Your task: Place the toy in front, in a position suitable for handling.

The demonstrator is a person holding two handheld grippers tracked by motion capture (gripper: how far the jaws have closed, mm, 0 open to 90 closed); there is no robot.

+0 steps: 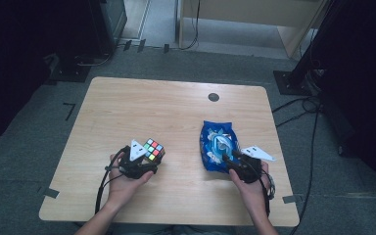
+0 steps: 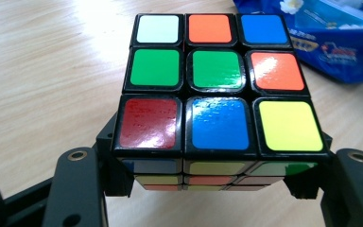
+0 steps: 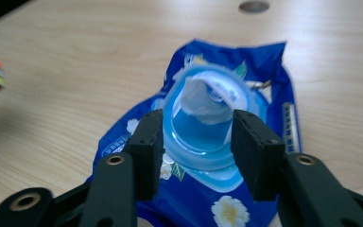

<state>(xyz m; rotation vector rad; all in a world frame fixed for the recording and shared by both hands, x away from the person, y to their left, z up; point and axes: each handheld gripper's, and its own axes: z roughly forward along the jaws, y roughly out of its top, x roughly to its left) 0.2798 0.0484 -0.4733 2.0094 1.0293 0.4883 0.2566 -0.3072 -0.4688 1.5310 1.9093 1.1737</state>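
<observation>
A light wooden table (image 1: 142,107) with rounded corners stands on grey carpet (image 1: 24,161). A small dark round cap (image 1: 213,97) sits near the table's far edge. Black stand bases (image 1: 68,73) and cables (image 1: 298,105) flank it. Pale wooden furniture (image 1: 274,19) lies beyond. Both sides are dark.

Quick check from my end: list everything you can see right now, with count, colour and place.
Rubik's cube: one, mixed colours, clamped in the left gripper, near-left of the table.
Wet-wipes pack: one, blue with a pale flip lid open, lying near-right.
Table: one, light wood, round grey cap at its far side.
Left gripper: black, shut on the cube.
Right gripper: black, jaws straddling the pack's lid ring, with gaps at the pads.
Hands: two, coming in from the near edge.
</observation>
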